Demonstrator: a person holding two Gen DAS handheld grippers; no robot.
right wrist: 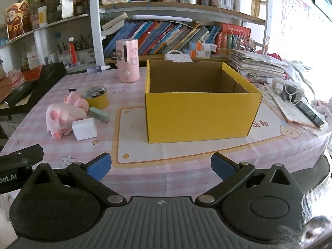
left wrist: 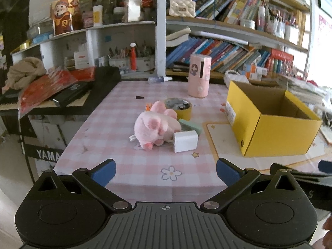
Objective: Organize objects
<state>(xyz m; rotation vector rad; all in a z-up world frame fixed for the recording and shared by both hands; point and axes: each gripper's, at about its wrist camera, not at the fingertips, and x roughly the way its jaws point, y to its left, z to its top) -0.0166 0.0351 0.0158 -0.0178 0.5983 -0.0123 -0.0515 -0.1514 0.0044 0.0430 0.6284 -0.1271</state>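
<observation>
A pink plush pig (left wrist: 154, 127) (right wrist: 66, 115) lies on the pink checked tablecloth. Against it rest a white cube charger (left wrist: 185, 141) (right wrist: 84, 129), a pale green flat item (left wrist: 191, 126) (right wrist: 99, 114) and a yellow tape roll (left wrist: 178, 108) (right wrist: 96, 96). An open yellow cardboard box (left wrist: 269, 133) (right wrist: 199, 117) stands to their right, and its inside looks bare. My left gripper (left wrist: 166, 171) is open, low over the near table edge, well short of the pig. My right gripper (right wrist: 160, 166) is open in front of the box, holding nothing.
A pink cylinder (left wrist: 199, 75) (right wrist: 127, 60) and a small spray bottle (left wrist: 159, 79) stand at the table's back. Bookshelves fill the wall behind. A black keyboard with red packets (left wrist: 54, 87) sits left. Paper stacks and a power strip (right wrist: 288, 87) crowd the right edge.
</observation>
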